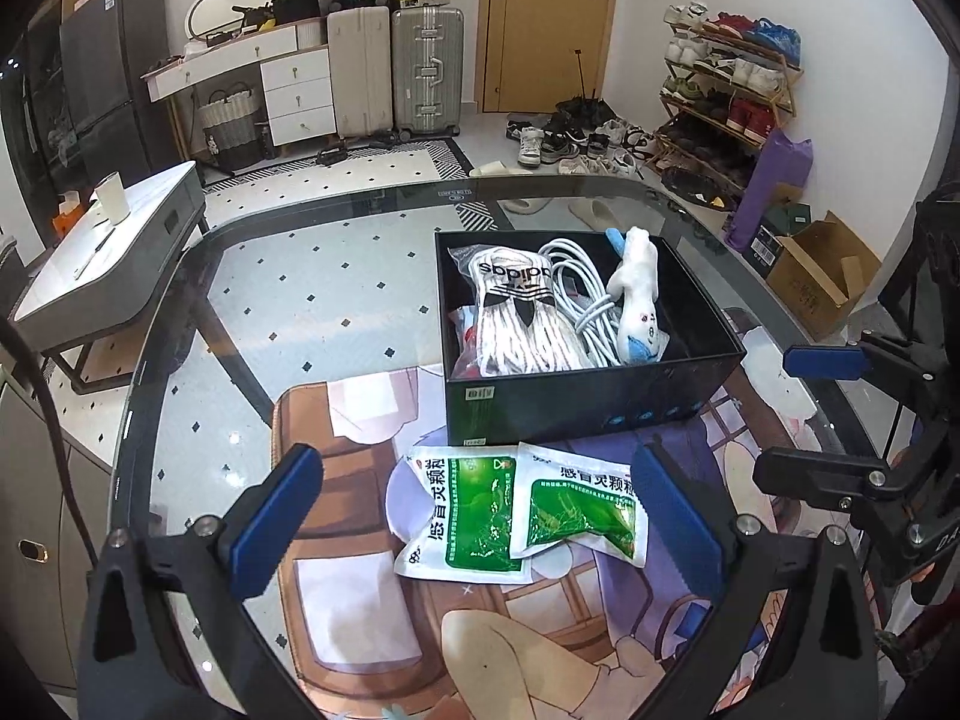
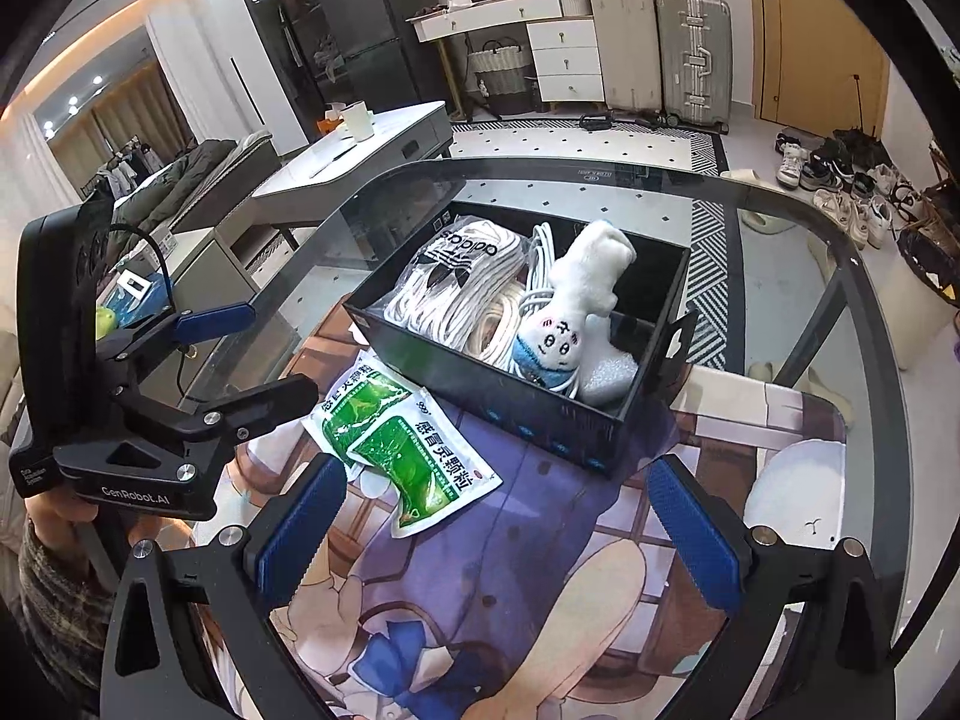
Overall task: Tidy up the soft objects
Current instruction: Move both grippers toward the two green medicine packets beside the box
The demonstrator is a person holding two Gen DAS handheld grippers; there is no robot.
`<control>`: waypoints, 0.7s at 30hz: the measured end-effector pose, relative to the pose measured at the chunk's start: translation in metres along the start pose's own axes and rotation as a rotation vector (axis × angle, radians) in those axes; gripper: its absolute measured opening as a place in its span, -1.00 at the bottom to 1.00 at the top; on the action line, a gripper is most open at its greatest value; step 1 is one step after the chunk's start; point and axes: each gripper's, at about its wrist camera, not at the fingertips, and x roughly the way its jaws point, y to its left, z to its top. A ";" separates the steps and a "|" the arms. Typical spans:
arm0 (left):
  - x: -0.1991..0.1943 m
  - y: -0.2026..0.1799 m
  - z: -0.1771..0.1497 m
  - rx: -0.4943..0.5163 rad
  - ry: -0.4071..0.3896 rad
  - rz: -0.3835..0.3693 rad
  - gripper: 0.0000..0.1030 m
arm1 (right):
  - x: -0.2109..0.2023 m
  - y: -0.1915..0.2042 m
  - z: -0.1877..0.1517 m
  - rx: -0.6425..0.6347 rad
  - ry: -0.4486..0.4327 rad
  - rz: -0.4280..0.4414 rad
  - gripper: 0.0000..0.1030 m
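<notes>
Both hand-held grippers released, holding nothing: left hand-held gripper hovers over two green sachets lying overlapped on the printed mat of the glass worktop, just in front of the black box. Right hand-held gripper hovers above the mat near them. Box holds packed socks, white cable, plush toy

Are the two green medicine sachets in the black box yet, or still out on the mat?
Out. Both green sachets lie overlapping on the printed mat, just in front of the black box; neither open gripper holds them.
</notes>
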 end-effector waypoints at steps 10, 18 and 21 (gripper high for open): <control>0.011 0.005 -0.012 -0.013 0.032 -0.003 1.00 | 0.019 0.014 -0.011 -0.034 0.041 0.019 0.98; 0.022 0.011 -0.017 -0.022 0.062 -0.004 1.00 | 0.035 0.025 -0.014 -0.060 0.065 0.026 0.98; 0.025 0.013 -0.018 -0.028 0.070 -0.005 1.00 | 0.040 0.031 -0.015 -0.069 0.073 0.029 0.98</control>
